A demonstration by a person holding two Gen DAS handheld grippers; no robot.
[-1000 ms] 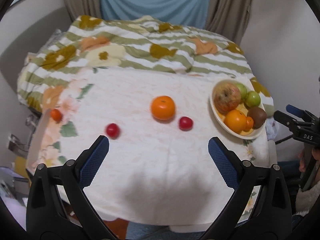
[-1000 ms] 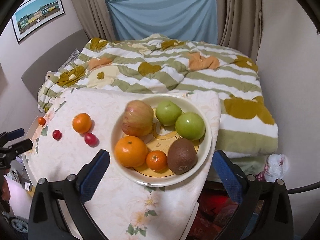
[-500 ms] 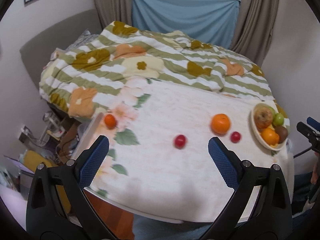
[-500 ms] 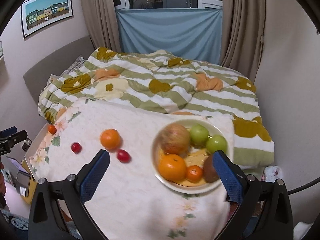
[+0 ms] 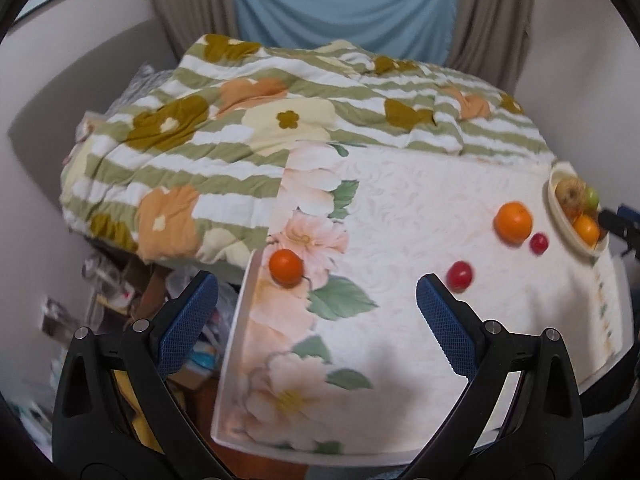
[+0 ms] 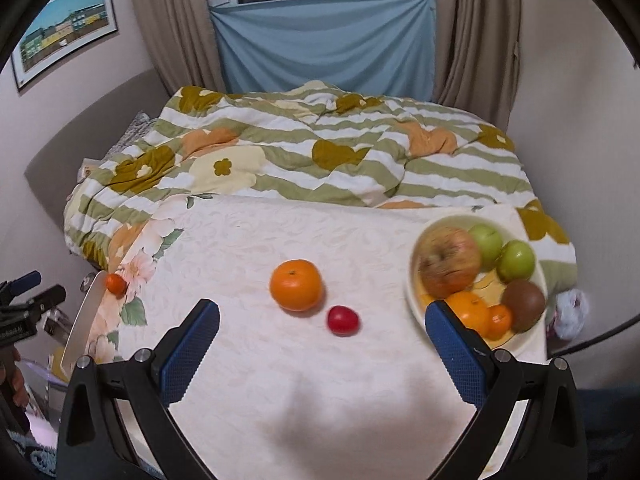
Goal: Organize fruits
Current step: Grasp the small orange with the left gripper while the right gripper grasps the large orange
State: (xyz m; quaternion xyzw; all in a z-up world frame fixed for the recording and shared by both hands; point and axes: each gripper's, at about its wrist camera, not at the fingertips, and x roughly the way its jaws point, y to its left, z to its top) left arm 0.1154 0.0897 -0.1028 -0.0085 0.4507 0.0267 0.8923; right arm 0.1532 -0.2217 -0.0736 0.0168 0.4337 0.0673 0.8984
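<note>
Bowl (image 6: 416, 300) at 3 o'clock already holds six fruits; left on tablecloth (image 6: 280, 380): orange (image 6: 296, 285), two small red fruits (image 5: 459, 275), tangerine (image 5: 285, 267) at 9; left gripper (image 5: 316, 312) and right gripper (image 6: 320, 344) both spread, empty.

On my table a large orange (image 6: 296, 285) sits mid-cloth, with a red cherry tomato (image 6: 342, 320) just beside it on the near right. A second red tomato (image 5: 460, 275) lies apart, further left. A small orange fruit (image 5: 285, 267) rests near the table's left edge on the flower print. At the far right, a cream bowl (image 6: 412, 280) holds a reddish apple (image 6: 449, 262), two green apples (image 6: 516, 260), a kiwi (image 6: 525, 305) and two oranges (image 6: 469, 310)
</note>
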